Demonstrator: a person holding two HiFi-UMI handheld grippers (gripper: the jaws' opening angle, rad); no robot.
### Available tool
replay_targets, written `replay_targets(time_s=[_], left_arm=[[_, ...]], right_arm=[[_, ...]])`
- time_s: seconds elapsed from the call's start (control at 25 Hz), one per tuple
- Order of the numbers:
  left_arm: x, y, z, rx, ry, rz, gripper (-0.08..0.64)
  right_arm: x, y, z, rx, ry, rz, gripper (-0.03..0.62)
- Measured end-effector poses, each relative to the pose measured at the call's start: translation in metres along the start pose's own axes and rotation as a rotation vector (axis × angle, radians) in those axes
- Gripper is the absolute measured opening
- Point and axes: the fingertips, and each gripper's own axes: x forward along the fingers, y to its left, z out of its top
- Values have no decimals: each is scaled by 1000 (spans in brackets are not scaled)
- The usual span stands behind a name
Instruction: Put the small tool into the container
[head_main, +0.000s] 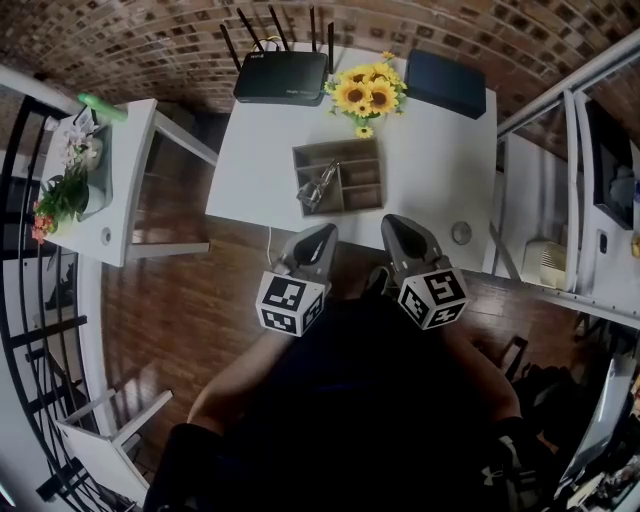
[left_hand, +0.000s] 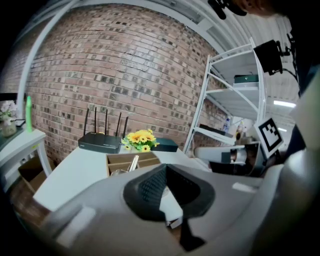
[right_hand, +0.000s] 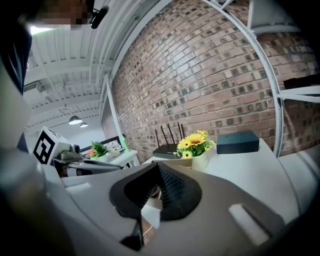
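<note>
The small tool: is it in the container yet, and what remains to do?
Done, it seems: a metallic tool lies in the container, in its left compartment. In hand: nothing; the left claw and the right claw are shut and empty, near the front edge of the table. Left: apparently nothing.

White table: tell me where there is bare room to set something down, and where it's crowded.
Bare: the left strip between the router and the front edge, beside the wooden organizer; also the right half between the organizer, the dark box and the small round disc. Crowded: the back edge, with router, sunflowers and box side by side.
</note>
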Motion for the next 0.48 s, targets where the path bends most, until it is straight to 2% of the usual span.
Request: replay_targets(time_s=[0.48], left_arm=[[3, 7, 2, -9, -11, 29, 3]], right_arm=[[4, -2, 2, -18, 6, 6, 11]])
